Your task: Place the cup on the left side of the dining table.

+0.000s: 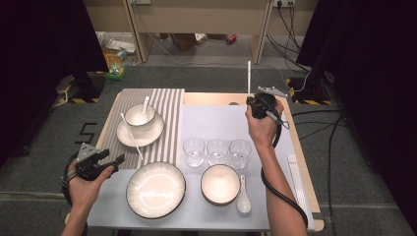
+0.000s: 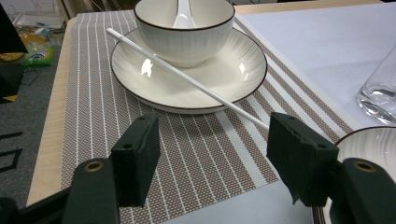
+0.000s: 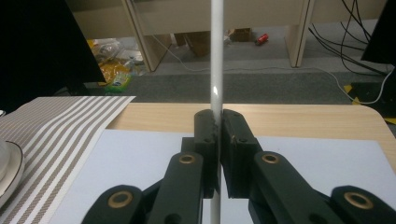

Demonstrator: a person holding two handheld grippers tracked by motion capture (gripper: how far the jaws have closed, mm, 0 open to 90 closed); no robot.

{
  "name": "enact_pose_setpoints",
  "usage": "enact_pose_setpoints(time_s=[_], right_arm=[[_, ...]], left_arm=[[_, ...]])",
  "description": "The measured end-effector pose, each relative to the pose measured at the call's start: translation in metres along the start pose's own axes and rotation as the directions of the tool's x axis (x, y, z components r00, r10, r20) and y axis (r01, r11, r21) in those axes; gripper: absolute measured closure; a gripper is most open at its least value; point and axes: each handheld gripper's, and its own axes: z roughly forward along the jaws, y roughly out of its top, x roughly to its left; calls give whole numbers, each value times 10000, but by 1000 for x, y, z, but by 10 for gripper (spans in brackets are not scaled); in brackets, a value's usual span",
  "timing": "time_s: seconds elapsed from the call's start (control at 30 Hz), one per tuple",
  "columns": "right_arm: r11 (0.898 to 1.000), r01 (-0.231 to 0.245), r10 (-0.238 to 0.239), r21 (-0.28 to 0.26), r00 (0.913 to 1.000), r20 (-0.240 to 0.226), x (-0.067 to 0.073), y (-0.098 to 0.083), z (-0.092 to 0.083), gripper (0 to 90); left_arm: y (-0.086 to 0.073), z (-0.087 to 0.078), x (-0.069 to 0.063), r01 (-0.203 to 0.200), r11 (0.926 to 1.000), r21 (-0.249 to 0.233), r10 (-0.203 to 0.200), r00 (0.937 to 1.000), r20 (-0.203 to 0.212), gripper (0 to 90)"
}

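Now right gripper [image 1: 250, 98] clenched on upright chopstick [image 1: 249, 73], upper centre; mate chopstick [image 1: 132, 136] lying diagonal at left, nearer released left gripper [image 1: 112, 160].

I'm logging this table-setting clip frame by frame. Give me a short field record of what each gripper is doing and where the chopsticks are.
right gripper: shut on a white chopstick, held upright above the table's far edge
left gripper: open, holding nothing, over the striped placemat
second chopstick: lying across the saucer rim, beside the bowl
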Motion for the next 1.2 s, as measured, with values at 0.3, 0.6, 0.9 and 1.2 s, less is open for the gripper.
enact_pose_setpoints(time_s=[0.3, 0.6, 0.9, 1.2], right_arm=[[10000, 61, -61, -27, 9998, -196, 10, 0, 5, 857], [9998, 134, -138, -110, 9992, -377, 19, 2, 7, 857], [9998, 112, -120, -154, 9986, -521, 27, 3, 10, 857], [9996, 178, -190, -200, 9978, -640, 34, 2, 11, 857]], left_arm=[[4, 0, -2, -26, 9999, -150, 27, 10000, 73, 340], [10, 3, -7, -50, 9994, -330, 57, 9998, 203, 339], [21, 4, -12, -46, 9982, -593, 65, 9995, 315, 315], [35, 7, -21, -182, 9963, -840, 212, 9992, 343, 256]])
